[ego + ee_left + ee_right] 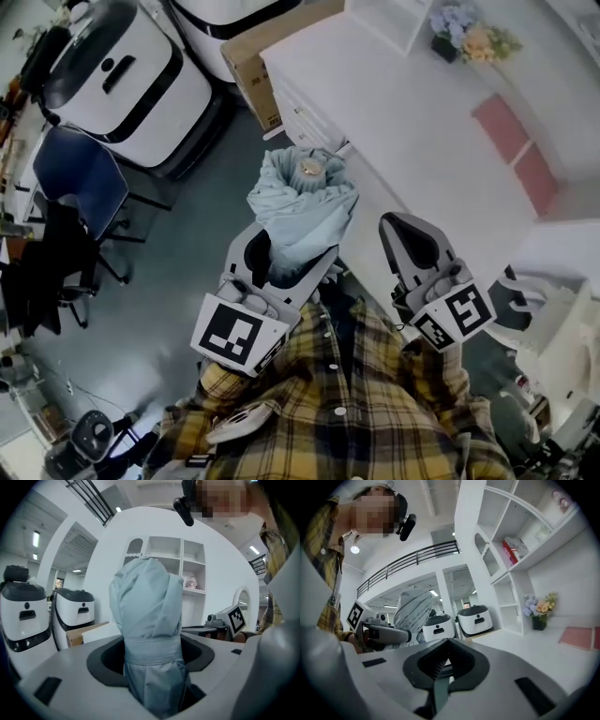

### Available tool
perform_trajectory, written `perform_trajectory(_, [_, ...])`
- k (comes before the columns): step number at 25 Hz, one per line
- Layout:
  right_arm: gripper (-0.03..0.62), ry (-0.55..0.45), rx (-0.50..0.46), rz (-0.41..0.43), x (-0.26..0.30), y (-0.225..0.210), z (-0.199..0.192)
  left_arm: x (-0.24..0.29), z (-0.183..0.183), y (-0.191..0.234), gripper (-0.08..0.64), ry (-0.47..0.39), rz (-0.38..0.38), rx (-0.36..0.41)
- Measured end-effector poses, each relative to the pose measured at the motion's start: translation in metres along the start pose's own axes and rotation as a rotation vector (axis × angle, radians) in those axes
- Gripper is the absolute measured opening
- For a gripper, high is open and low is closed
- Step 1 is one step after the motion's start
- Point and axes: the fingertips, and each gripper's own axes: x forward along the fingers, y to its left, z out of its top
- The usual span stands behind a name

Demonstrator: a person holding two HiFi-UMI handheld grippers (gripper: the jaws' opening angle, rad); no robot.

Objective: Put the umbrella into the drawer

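Your left gripper (287, 262) was clamped on folded pale-blue umbrella (305, 197), jaws pressing bundle near its strap band. Umbrella stuck out past jaws, over floor, just beside white cabinet (422, 141). Your right gripper (405, 236) was alongside, near cabinet edge, jaws together, nothing between. Flowers (469, 39) stood at cabinet's far end.

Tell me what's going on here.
A person in a plaid shirt holds two grippers. The left gripper has its jaws shut on a folded pale-blue umbrella, held upright beside a white cabinet. The right gripper is empty, jaws together. The umbrella is not yet put away.
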Motion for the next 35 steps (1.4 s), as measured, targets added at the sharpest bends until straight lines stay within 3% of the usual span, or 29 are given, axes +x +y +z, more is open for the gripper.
perform_trajectory(7, [0.017,-0.055,0.037,-0.271,-0.055,-0.064,0.0,0.083,0.011,-0.041,0.316,0.056,-0.266,0.085])
perform_trajectory(13, [0.017,-0.115,0.1,-0.565,-0.088,-0.084,0.003,0.116,0.018,-0.056,0.316,0.108,-0.523,0.151])
perform_trajectory(18, [0.017,-0.151,0.141,-0.727,-0.113,-0.112,0.004,0.152,0.021,-0.071,0.316,0.152,-0.655,0.192])
perform_trajectory(22, [0.017,-0.172,0.157,-0.844,-0.116,-0.107,0.002,0.158,0.015,-0.07,0.316,0.189,-0.762,0.241])
perform_trajectory(26, [0.017,-0.154,0.161,-0.929,-0.115,-0.101,-0.002,0.16,0.012,-0.073,0.316,0.216,-0.844,0.267])
perform_trajectory(35, [0.017,-0.16,0.202,-1.005,-0.126,-0.104,-0.009,0.167,0.008,-0.088,0.316,0.242,-0.931,0.304])
